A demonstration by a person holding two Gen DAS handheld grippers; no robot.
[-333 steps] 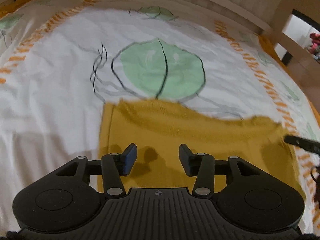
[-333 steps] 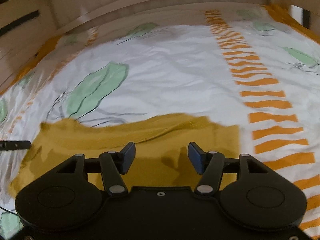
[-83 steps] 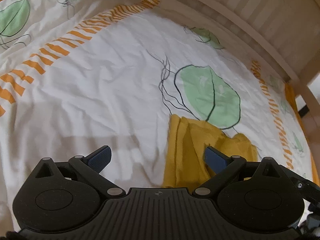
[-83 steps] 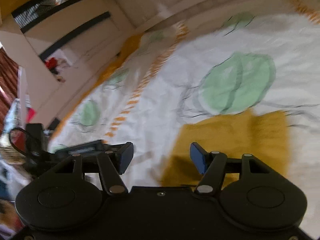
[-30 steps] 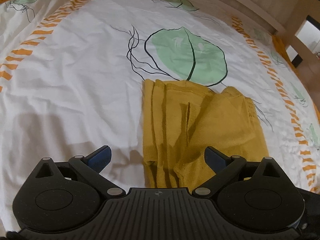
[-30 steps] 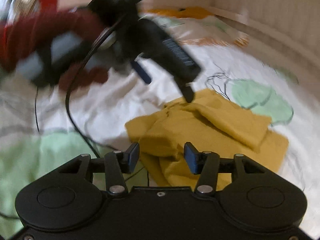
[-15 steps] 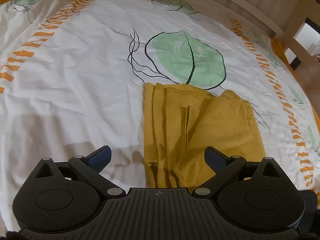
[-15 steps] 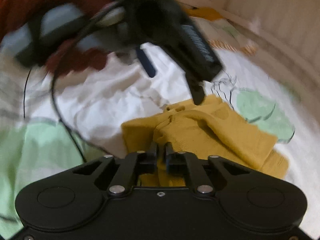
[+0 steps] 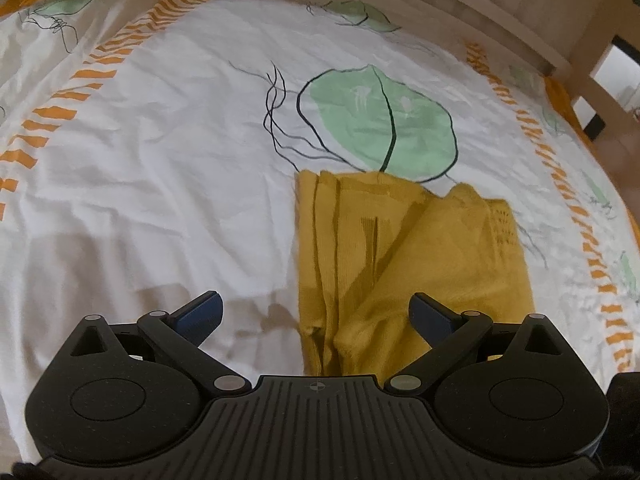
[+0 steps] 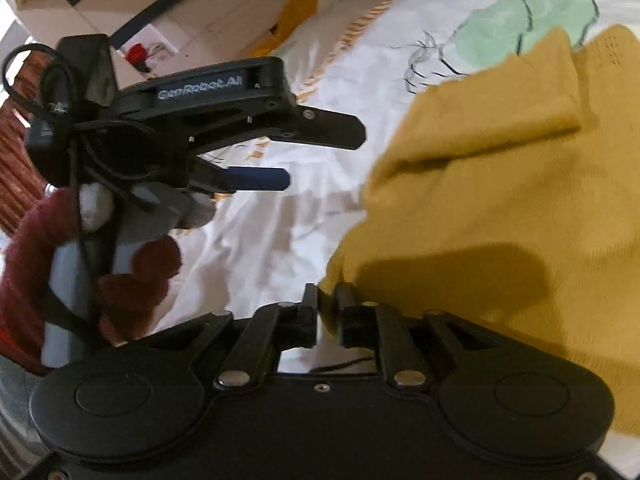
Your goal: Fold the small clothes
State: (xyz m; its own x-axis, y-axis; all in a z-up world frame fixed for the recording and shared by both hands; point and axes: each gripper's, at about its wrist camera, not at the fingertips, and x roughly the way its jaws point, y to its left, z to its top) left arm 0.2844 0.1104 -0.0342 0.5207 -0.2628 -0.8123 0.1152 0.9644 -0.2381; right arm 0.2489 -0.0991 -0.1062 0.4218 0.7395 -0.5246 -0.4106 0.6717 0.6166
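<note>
Right gripper (image 10: 328, 312) is pinching the yellow garment (image 10: 500, 208) corner at lower centre, jaws opening.
Left gripper (image 9: 316, 314) is hanging wide, empty; the loosening pinch risks dropping the corner.

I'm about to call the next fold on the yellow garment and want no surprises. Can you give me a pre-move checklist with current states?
1. Right gripper has a corner of the yellow garment between its jaws: ok, though they are opening.
2. Left gripper open and empty: ok.
3. Left gripper clear of the garment: ok, hovering above.
4. Garment lying flat: not ok, bunched in ridges.
5. Bedsheet offers bare room beside it: ok.
6. Grip firm enough to pull: cannot tell.
</note>
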